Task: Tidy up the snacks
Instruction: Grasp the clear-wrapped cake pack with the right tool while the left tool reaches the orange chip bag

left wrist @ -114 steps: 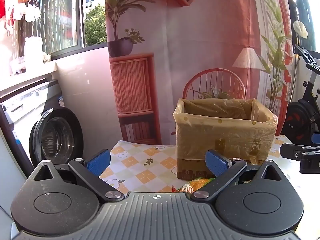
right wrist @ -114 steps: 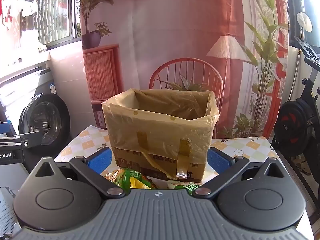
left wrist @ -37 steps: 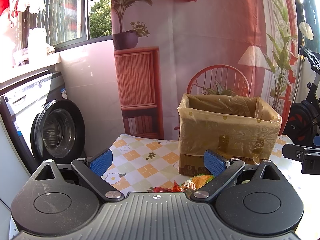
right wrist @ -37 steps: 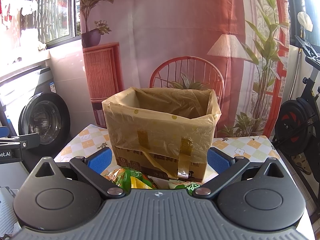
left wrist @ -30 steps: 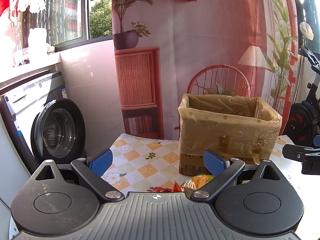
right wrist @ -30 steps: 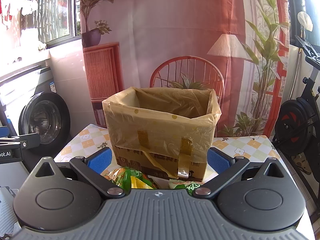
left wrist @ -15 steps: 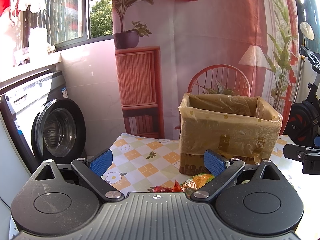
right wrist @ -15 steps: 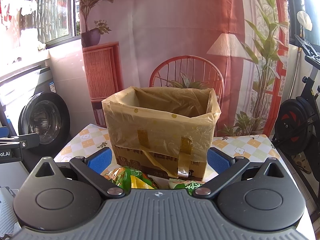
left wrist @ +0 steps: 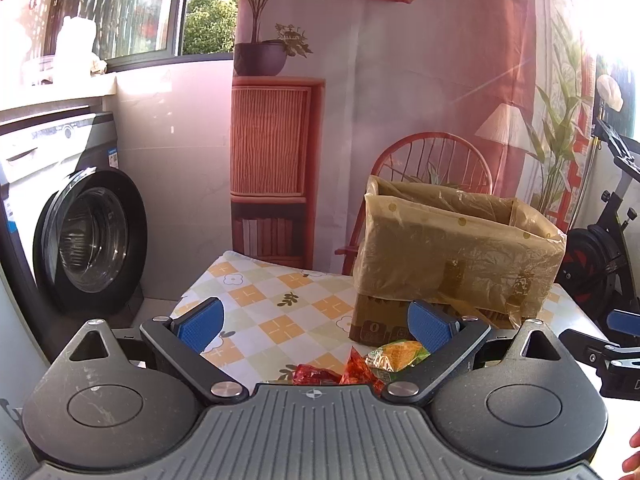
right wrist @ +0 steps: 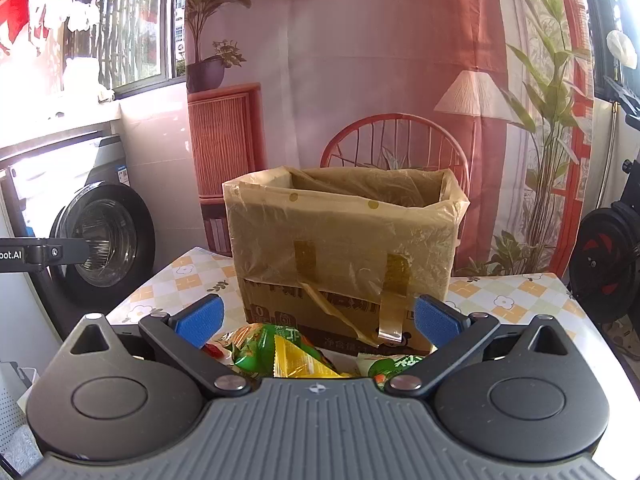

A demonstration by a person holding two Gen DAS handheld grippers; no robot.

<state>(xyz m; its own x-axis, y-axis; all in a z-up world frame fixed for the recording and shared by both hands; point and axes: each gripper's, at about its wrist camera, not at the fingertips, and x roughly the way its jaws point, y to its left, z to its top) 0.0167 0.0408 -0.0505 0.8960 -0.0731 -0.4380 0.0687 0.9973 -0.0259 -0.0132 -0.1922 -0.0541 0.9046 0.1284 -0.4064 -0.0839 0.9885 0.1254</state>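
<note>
A cardboard box (left wrist: pixel 456 256) lined with a brown plastic bag stands on the table; it also shows in the right wrist view (right wrist: pixel 344 252). Snack packets lie in front of it: red ones (left wrist: pixel 320 374) and an orange-green one (left wrist: pixel 396 356) in the left wrist view, green and yellow ones (right wrist: pixel 280 350) and another green one (right wrist: pixel 394 366) in the right wrist view. My left gripper (left wrist: pixel 314 324) is open and empty, above the red packets. My right gripper (right wrist: pixel 318 322) is open and empty, above the green and yellow packets.
The table has a checked cloth with flowers (left wrist: pixel 264 300). A washing machine (left wrist: pixel 84 236) stands to the left, an exercise bike (right wrist: pixel 612 256) to the right. A printed backdrop hangs behind the table. The other gripper shows at each view's edge (left wrist: pixel 600 352).
The left view has shifted a little, so the box sits slightly further right and the red packets show more. The right gripper has barely moved. Both stay open.
</note>
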